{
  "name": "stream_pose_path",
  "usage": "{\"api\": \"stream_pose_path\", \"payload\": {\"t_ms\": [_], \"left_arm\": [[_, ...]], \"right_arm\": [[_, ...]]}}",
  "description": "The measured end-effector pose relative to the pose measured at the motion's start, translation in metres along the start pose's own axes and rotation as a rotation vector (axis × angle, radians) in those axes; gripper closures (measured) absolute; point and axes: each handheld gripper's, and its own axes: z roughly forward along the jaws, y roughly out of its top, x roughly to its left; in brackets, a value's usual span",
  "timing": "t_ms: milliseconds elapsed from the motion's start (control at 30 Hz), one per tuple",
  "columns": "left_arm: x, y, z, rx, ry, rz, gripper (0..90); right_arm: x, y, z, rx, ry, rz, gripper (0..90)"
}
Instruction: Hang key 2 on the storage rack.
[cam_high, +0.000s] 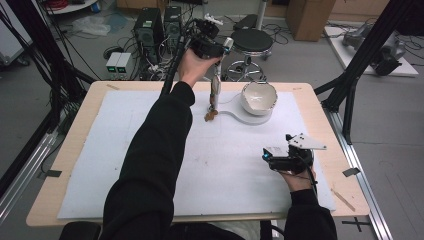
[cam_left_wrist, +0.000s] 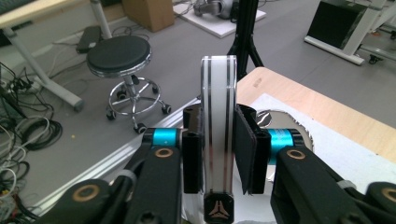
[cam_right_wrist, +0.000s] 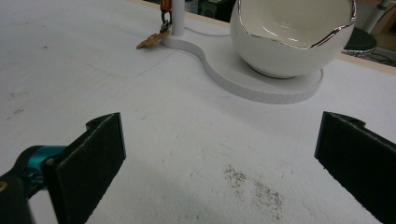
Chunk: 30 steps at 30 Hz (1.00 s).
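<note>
While the left hand-held gripper (cam_left_wrist: 218, 158) is clamped on the strap (cam_left_wrist: 218, 126) near the tabletop's (cam_high: 75, 130) far edge and the right hand-held gripper (cam_right_wrist: 219, 158) is held spread, the bowl (cam_high: 259, 96) could be knocked by a swing.

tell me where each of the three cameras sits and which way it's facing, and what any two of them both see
High view: above the person's side, looking forward and down on the table; both sleeved forearms, left gripper raised, right gripper low.
Left gripper view: on the raised gripper, facing out past the table's far edge to a stool; jaws clamp a white striped bar.
Right gripper view: just above the mat, facing the white bowl; jaws wide apart.
Shared: high and right gripper views both show bowl and its white base.
</note>
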Motion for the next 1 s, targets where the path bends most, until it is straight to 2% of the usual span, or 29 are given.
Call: {"api": "stream_pose_path", "payload": {"t_ms": [67, 133, 333, 467, 533, 600, 667, 867, 1000], "left_arm": [[0.003, -0.003, -0.002, -0.024, -0.020, -0.018, 57.2], [0.009, -0.007, -0.006, -0.044, -0.052, -0.065, 49.3], [0.022, -0.017, -0.018, -0.040, -0.131, -0.106, 29.3], [0.023, -0.026, -0.024, -0.035, -0.101, -0.086, 12.1], [0.025, -0.030, -0.026, -0.013, -0.117, -0.082, 6.3], [0.028, -0.035, -0.027, 0.007, -0.140, -0.075, 5.3], [0.028, -0.040, -0.029, 0.012, -0.146, -0.070, 5.3], [0.030, -0.059, -0.037, -0.024, -0.148, -0.076, 5.3], [0.034, -0.067, -0.041, 0.006, -0.147, -0.068, 5.3]], "right_arm": [[0.000, 0.000, 0.000, 0.004, 0.002, 0.002, 0.8], [0.000, 0.000, 0.000, 0.001, 0.000, 0.002, 0.8], [0.001, 0.000, 0.001, 0.005, -0.001, 0.001, 0.8], [0.001, 0.000, 0.001, 0.004, -0.001, 0.001, 0.8], [0.001, 0.000, 0.001, 0.005, -0.001, 0.001, 0.8], [0.001, 0.000, 0.001, 0.005, -0.001, -0.004, 0.8], [0.001, 0.000, 0.001, 0.008, 0.001, -0.001, 0.8], [0.001, 0.000, 0.001, 0.013, -0.001, -0.001, 0.8], [0.001, 0.000, 0.002, 0.012, 0.000, -0.002, 0.8]]}}
